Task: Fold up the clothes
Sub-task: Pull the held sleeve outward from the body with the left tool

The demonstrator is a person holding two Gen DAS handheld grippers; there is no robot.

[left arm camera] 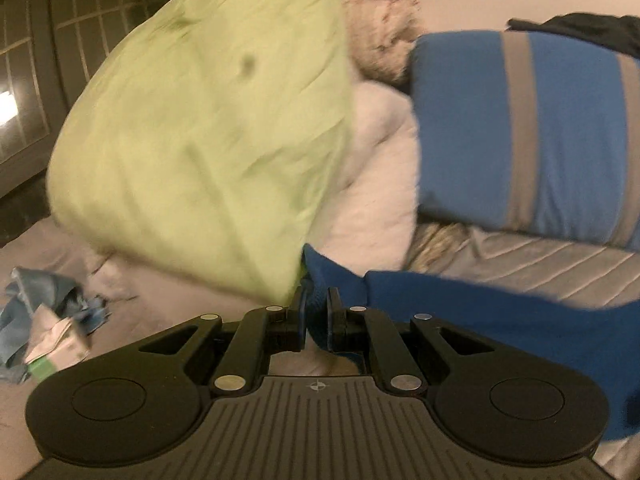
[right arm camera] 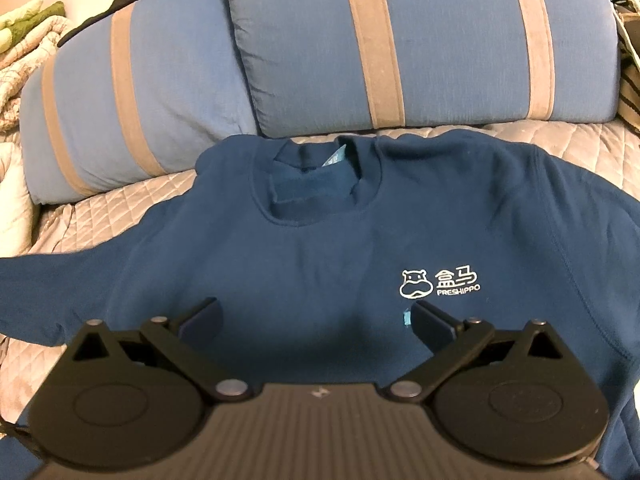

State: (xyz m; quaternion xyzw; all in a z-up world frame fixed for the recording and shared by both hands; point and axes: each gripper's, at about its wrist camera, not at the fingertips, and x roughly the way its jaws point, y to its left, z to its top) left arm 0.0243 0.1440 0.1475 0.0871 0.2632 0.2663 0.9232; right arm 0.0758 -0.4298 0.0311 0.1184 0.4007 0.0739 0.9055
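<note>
A dark blue sweatshirt (right arm camera: 340, 248) with a white hippo logo lies face up on the quilted bed, collar toward the pillows. My right gripper (right arm camera: 316, 312) is open just above its chest, holding nothing. In the left wrist view my left gripper (left arm camera: 316, 316) is shut on a fold of the blue sweatshirt sleeve (left arm camera: 500, 320), which trails off to the right over the bed.
Two blue pillows with tan stripes (right arm camera: 400, 40) stand behind the sweatshirt. A light green pillow (left arm camera: 208, 128) and a cream blanket (left arm camera: 376, 152) lie left of them. A heap of blue and white clothes (left arm camera: 44, 320) sits at the far left. A dark cabinet (left arm camera: 36, 60) stands beyond the bed.
</note>
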